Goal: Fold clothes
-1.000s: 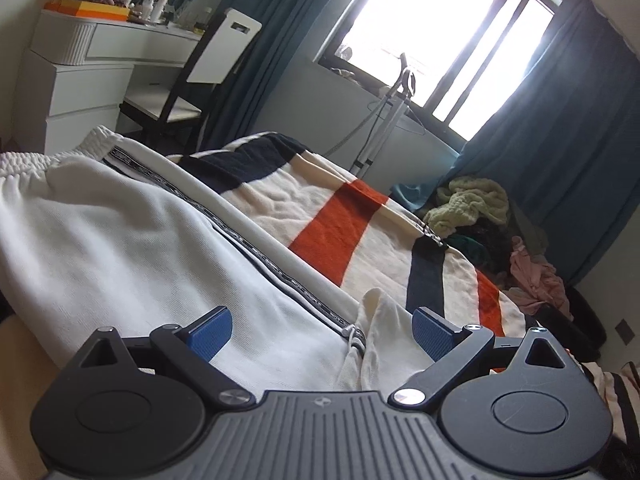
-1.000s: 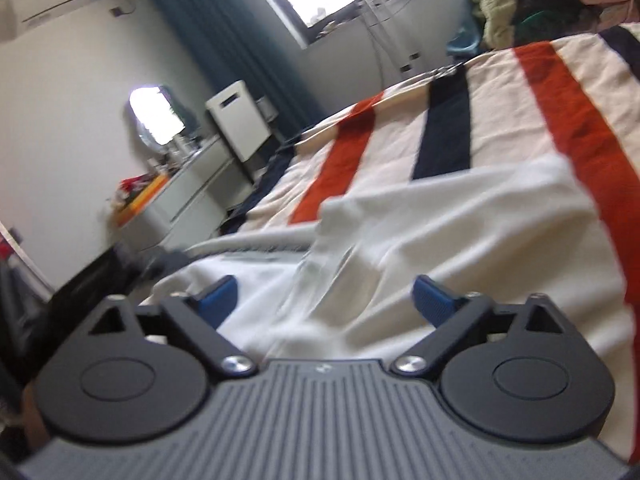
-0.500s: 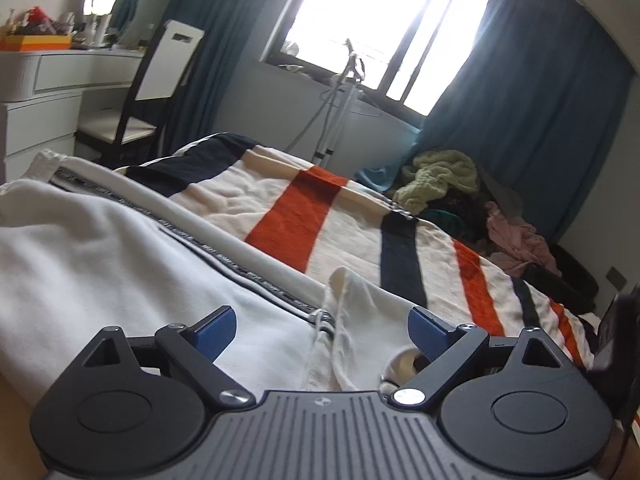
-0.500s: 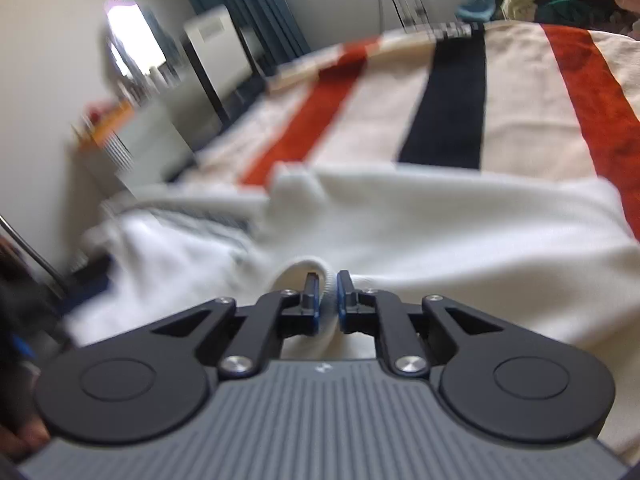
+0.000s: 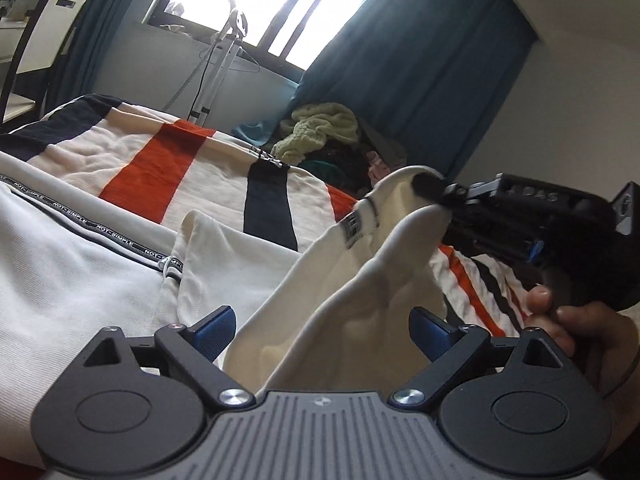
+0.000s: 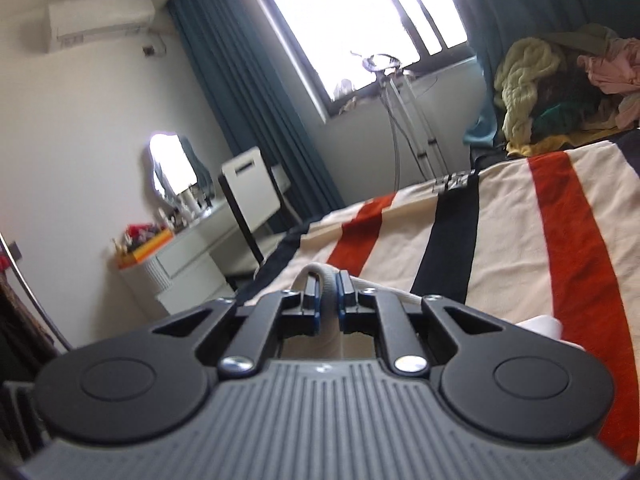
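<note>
Cream garment (image 5: 360, 280) lifted off the striped bed (image 5: 160, 168) by one corner.

Right gripper (image 6: 329, 294) fingers clamped on a fold of the cloth, raised above the blanket, held in a hand (image 5: 580, 332). Left gripper (image 5: 322, 326) fingers wide apart, the hanging fabric passing between them, untouched. Rest of the garment spread flat across the bed, beside a pile of clothes (image 5: 320, 132).

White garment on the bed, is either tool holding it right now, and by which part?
The right tool is shut on a rolled edge of the white garment, lifting it off the striped blanket. The left tool is open, holding nothing.
</note>
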{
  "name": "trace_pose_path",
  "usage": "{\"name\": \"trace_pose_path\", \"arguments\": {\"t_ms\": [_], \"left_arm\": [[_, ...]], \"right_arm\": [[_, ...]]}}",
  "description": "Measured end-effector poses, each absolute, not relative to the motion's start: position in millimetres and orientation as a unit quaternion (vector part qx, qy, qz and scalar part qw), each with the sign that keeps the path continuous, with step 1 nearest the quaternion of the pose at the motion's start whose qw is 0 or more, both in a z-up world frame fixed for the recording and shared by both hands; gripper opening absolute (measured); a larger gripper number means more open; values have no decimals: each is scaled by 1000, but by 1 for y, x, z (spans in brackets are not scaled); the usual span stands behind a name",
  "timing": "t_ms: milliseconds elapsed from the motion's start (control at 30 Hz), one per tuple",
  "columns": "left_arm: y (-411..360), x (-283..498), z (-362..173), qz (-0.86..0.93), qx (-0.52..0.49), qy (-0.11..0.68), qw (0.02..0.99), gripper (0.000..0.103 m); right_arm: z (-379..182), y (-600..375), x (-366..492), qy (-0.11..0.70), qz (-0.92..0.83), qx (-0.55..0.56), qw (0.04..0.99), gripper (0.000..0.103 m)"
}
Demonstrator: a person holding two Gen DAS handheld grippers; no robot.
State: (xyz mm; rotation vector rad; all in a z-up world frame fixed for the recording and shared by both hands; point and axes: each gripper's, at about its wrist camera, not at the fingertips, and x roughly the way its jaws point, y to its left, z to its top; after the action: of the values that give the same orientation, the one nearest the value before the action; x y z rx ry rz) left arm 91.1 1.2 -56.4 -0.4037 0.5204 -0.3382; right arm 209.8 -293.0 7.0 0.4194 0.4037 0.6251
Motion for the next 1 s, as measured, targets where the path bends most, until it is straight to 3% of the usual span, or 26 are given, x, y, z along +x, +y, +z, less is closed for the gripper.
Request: {"name": "trace_pose_path", "arguments": {"t_ms": [333,400,500,567,667,867,900,1000], "left_arm": [[16,101,-66,-180,-261,268,910,85],[17,101,-67,-179,-267,273,907,78],[19,99,-68,-169,-271,277,906,61],[20,95,-68,-156,-269,281,908,38],[21,89,-68,-137,-267,286,910,23],[23,78,-68,-98,-262,297,913,10],[24,76,-68,-92,-261,298,914,10],[24,79,-78,-79,-248,323,910,10]], "right_arm": [[8,-322,195,149,282,245,915,11],[7,-325,196,145,278,252,915,11],[7,-323,206,148,273,258,915,11],[8,-313,218,153,269,234,922,12],[6,-284,237,167,258,173,936,12],[-25,-185,272,194,261,9,946,9],[-32,-166,276,192,263,-25,945,4],[-62,-134,289,219,271,-57,936,4]]}}
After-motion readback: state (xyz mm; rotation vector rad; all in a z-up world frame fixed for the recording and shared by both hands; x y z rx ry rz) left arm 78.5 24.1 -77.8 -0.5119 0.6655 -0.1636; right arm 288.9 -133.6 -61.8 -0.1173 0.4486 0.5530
